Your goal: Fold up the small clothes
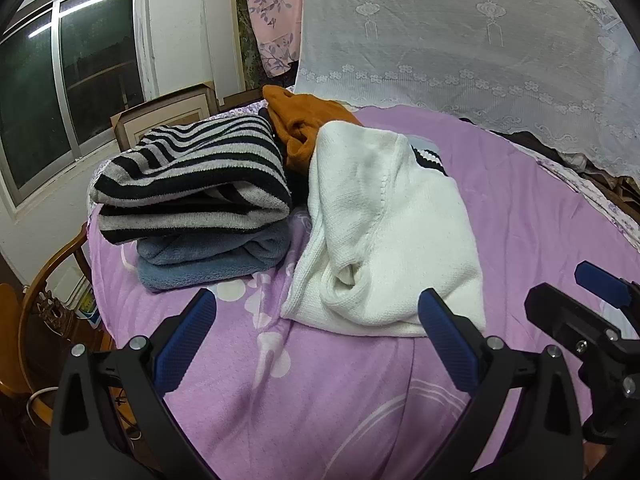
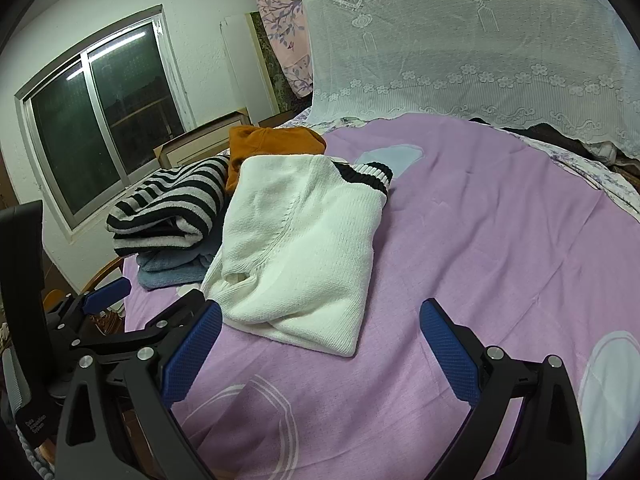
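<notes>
White knit sweater [image 1: 384, 240] folded on bed, beside stacked striped [image 1: 192, 176] and blue clothes [image 1: 208, 258]

white sweater [image 1: 384, 232] | black-grey striped knit [image 1: 192, 176] | blue towel [image 1: 208, 260] | orange garment [image 2: 276, 144] | lilac sheet [image 2: 500, 240], perhaps floral

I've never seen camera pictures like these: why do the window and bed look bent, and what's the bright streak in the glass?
Both wrist views: fisheye lenses curve the window frame and purple bed, with dark corners. The streak is a ceiling light reflected in dark glass.
</notes>
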